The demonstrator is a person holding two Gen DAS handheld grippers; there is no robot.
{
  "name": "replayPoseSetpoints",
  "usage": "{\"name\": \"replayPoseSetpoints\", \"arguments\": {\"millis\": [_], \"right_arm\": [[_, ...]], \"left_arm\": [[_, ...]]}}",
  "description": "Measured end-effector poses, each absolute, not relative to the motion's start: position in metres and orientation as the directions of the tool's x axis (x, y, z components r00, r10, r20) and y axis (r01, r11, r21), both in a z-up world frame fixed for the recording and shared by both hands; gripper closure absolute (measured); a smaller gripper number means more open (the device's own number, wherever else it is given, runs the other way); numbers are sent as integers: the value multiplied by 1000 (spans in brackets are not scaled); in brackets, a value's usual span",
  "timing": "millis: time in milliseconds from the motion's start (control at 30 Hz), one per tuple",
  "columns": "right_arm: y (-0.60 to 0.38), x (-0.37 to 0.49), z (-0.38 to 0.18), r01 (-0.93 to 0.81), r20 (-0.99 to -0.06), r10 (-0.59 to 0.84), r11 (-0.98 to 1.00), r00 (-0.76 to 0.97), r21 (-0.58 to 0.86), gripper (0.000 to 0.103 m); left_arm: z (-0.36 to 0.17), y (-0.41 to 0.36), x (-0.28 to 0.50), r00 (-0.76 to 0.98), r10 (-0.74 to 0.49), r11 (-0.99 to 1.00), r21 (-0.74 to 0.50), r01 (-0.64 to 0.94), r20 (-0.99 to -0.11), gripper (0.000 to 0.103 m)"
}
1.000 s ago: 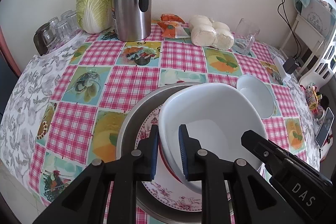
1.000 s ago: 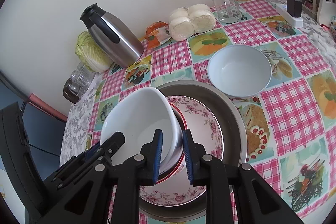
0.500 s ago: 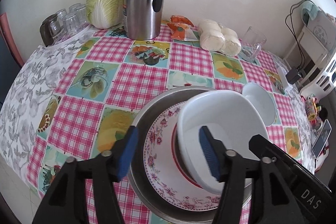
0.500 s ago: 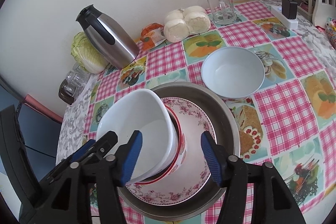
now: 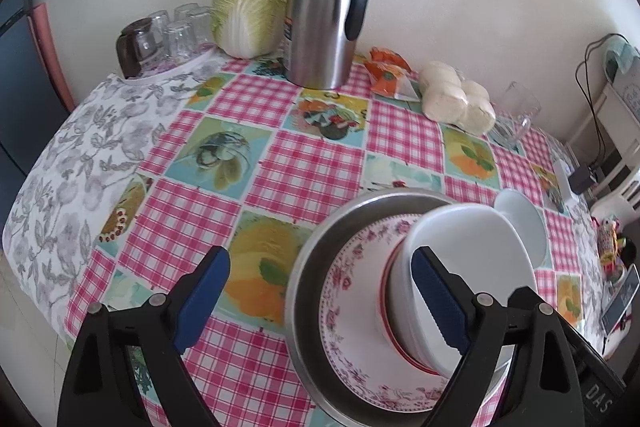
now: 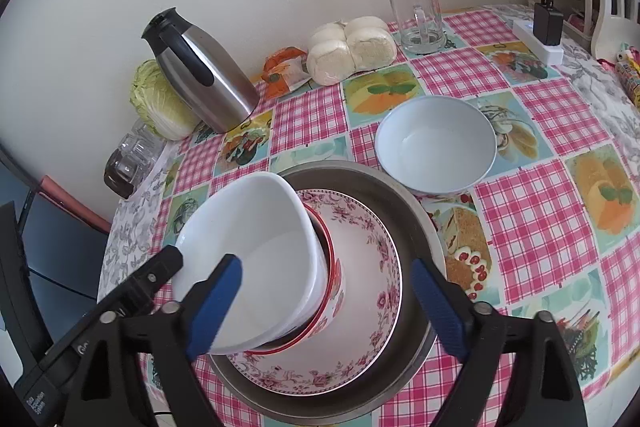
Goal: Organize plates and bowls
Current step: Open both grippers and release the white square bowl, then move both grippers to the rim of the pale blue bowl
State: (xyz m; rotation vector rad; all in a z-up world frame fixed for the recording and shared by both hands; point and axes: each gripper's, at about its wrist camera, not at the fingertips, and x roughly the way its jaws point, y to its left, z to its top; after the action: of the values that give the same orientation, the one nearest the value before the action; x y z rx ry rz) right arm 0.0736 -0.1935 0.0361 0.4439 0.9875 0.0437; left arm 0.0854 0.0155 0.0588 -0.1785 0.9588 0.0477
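Both my grippers, left [image 5: 320, 301] and right [image 6: 326, 311], have just been opening wide to let go of the white bowl [image 6: 244, 263], which now sits stacked on the plate [image 6: 360, 267], with another bowl [image 6: 436, 145] just beside it.

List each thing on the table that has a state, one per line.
Left hand-held gripper: open, jaws just opened, empty.
Right hand-held gripper: open, jaws just opened, gripping nothing.
White bowl: released, tilted, nested in the red-rimmed bowl.
Floral plate: flat in the metal pan.
Pale bowl: upright, empty, beside the pan.
Glass mug: upright, empty.
Thermos: upright, lid on.
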Motion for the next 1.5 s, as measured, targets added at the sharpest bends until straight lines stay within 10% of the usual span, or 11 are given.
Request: {"name": "replayPoseSetpoints", "arguments": {"millis": [867, 1500], "right_arm": [[-222, 63, 59, 153, -724, 179, 918, 666, 367, 0], [-314, 55, 55, 284, -725, 117, 869, 679, 406, 0]], "left_arm": [[77, 1, 72, 661, 26, 974, -131, -187, -750, 0], [102, -110, 81, 693, -140, 990, -104, 94, -707, 0]]}}
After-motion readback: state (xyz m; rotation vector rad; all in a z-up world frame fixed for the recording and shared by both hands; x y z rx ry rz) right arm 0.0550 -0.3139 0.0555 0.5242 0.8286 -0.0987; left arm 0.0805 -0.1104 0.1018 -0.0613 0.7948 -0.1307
